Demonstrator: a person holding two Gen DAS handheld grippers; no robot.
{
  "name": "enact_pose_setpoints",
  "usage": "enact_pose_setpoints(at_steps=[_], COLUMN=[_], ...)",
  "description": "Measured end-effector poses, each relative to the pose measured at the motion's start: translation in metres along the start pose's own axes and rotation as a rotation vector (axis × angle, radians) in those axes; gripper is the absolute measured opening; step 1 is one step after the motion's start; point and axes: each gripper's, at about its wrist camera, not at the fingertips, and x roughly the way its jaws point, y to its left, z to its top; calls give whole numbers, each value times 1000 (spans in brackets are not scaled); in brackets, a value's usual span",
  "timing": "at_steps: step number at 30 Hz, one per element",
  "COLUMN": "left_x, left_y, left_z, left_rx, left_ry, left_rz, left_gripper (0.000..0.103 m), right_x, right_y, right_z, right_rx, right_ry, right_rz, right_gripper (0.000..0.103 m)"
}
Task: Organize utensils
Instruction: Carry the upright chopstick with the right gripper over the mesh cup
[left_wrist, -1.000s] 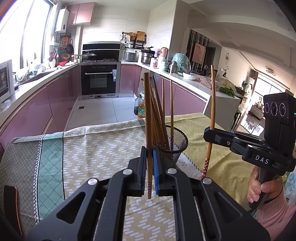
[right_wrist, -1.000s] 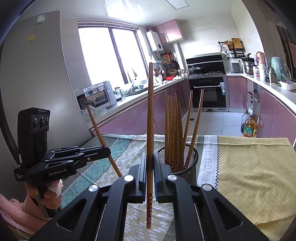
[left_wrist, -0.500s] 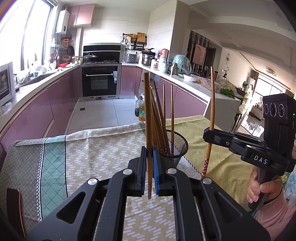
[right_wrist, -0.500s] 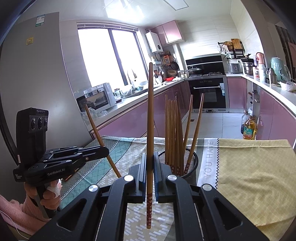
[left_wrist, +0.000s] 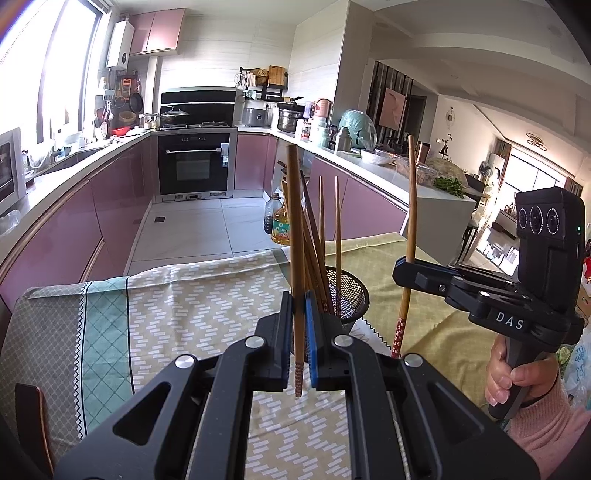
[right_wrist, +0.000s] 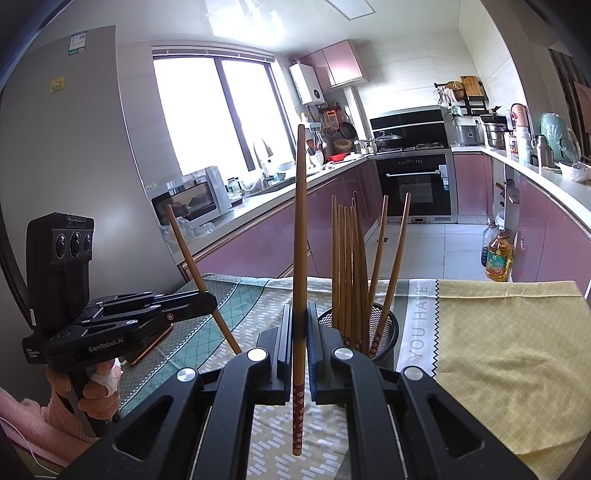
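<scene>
Left gripper (left_wrist: 298, 343) pinches one wooden chopstick (left_wrist: 295, 266) upright between its pads; right gripper (right_wrist: 298, 345) likewise clamps a second chopstick (right_wrist: 300, 258), floral end down. Black mesh holder (right_wrist: 388, 332) stands just ahead of both tools on the patterned tablecloth (right_wrist: 498, 350), bundled chopsticks (right_wrist: 349, 273) leaning inside it.

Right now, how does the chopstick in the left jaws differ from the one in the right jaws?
The left gripper's chopstick leans, top tilted away from the mesh holder; the right gripper's chopstick stands near upright. In each wrist view, more patterned end shows below the jaws on the right one. Both are brown wood, clamped, held above the tablecloth, outside the holder.
</scene>
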Motion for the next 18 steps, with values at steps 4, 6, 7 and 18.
enact_pose_setpoints(at_steps=[4, 6, 7, 18], left_x=[-1, -2, -2, -3], left_y=[-1, -2, -3, -9], left_z=[2, 4, 5, 15], left_rx=[7, 11, 13, 29], left_ry=[-1, 0, -1, -10], left_rz=[-1, -1, -1, -10], left_gripper=[8, 8, 8, 8], right_x=[1, 1, 1, -2], right_y=[-1, -2, -2, -4], right_z=[1, 2, 2, 6], right_rx=[9, 11, 12, 15], right_ry=[-2, -3, -3, -14], right_rz=[2, 1, 1, -4], right_gripper=[6, 6, 6, 6])
